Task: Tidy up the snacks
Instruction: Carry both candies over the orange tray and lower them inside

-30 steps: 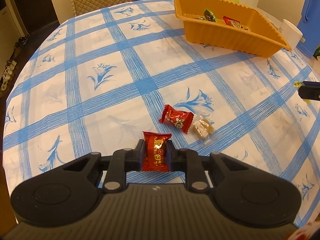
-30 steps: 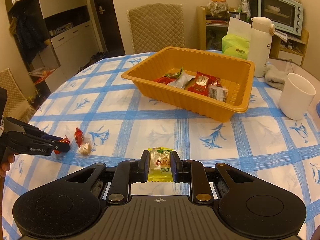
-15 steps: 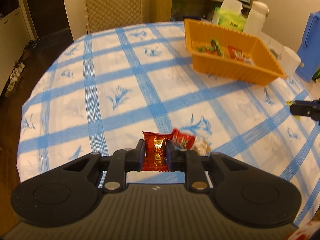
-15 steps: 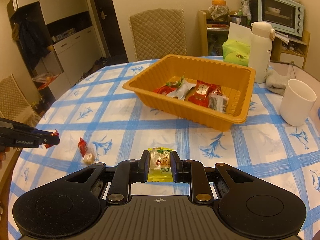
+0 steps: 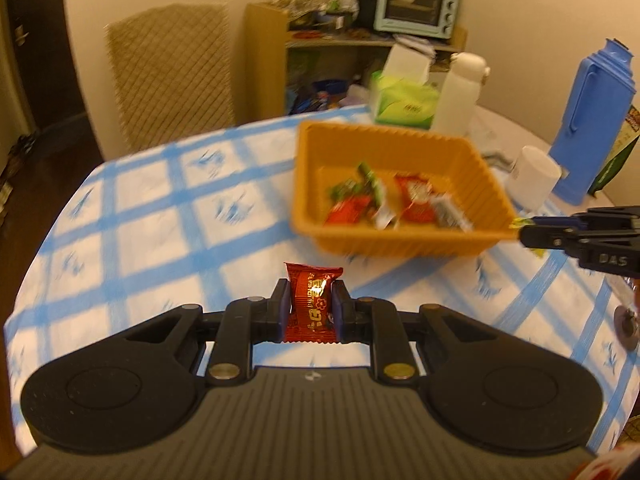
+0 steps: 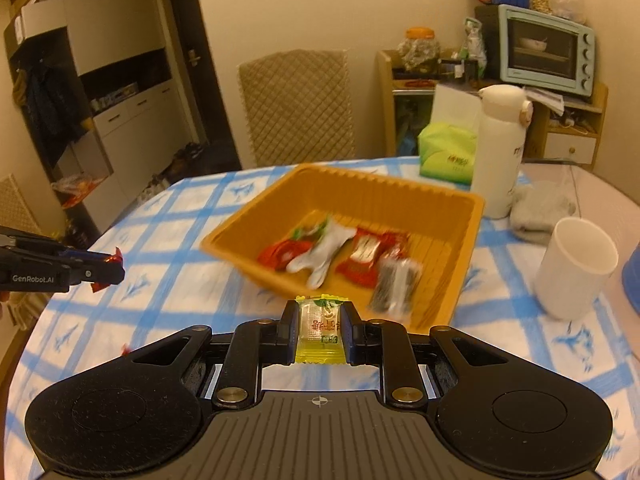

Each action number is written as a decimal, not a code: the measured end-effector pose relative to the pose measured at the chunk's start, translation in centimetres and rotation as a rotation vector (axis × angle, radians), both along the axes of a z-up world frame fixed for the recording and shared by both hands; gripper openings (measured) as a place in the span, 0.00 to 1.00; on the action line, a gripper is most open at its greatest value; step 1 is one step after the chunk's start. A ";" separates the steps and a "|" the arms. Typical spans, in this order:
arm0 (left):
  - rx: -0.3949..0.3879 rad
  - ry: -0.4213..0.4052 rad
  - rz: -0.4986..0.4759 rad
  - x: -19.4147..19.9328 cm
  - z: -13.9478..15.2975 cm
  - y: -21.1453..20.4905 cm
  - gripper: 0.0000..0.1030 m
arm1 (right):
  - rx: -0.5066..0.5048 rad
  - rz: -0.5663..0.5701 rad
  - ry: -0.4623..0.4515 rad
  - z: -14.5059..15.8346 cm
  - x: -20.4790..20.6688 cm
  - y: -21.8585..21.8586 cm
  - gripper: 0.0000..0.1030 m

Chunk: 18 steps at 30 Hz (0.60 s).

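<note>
The left gripper (image 5: 310,308) is clamping a red candy packet (image 5: 311,304), and the right gripper (image 6: 319,328) is pinching a yellow candy packet (image 6: 320,326). Both are hovering over the tablecloth, just short of the orange tray (image 6: 466,252), which is holding several wrapped snacks. Slippery wrappers risk sliding free, and the two grippers risk colliding at the tray.

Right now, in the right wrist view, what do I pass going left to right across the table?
Left gripper holding a red-wrapped candy → orange plastic tray of snacks → tall white thermos bottle → white cup.
</note>
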<state>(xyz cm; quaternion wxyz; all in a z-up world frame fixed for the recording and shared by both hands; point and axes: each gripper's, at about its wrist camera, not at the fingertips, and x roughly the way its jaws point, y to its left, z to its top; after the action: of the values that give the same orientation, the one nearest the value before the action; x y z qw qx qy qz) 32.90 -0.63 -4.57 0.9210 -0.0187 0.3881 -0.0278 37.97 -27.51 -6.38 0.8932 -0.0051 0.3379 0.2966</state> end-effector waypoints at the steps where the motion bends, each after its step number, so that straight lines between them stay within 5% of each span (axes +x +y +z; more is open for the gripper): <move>1: 0.001 -0.004 -0.007 0.8 0.1 -0.4 0.18 | 0.005 -0.011 0.002 0.0 0.7 0.0 0.21; 18: -0.028 -0.013 -0.108 15.2 0.1 -6.1 0.18 | 0.061 -0.139 0.036 -0.5 10.5 -1.1 0.21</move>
<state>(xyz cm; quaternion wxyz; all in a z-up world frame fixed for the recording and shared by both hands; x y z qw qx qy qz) 48.08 -6.76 -4.52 0.9203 -0.0105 0.3822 -0.0830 48.52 -28.57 -6.86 0.9052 0.0510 0.3443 0.2439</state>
